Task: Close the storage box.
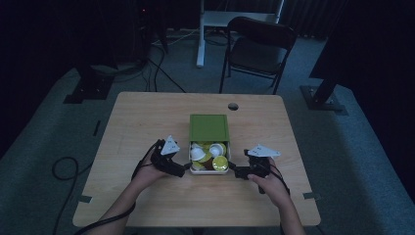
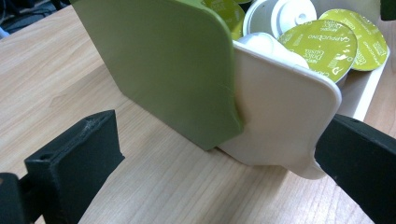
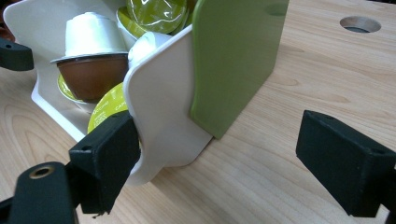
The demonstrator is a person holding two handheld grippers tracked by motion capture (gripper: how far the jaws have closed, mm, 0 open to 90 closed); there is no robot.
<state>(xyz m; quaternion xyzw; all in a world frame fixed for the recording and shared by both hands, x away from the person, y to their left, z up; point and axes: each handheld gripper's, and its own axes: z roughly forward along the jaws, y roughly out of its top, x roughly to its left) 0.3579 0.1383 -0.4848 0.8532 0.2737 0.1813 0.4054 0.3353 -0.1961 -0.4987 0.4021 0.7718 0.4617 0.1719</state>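
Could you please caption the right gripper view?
Open right gripper beside a white plastic tray of coffee capsules, half inside its green sleeve.

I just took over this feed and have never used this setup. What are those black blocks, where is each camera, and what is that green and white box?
No robot arm here: a person at the wooden table holds a two-jaw tool in each hand. The high view looks down from above; the other two cameras ride on the tools, so the black blocks are their jaws. The left gripper and right gripper sit on either side of the white tray, which slides out of a green sleeve and holds coffee capsules. Both grippers stand open. One jaw of each touches or nearly touches a tray corner; nothing is clamped.
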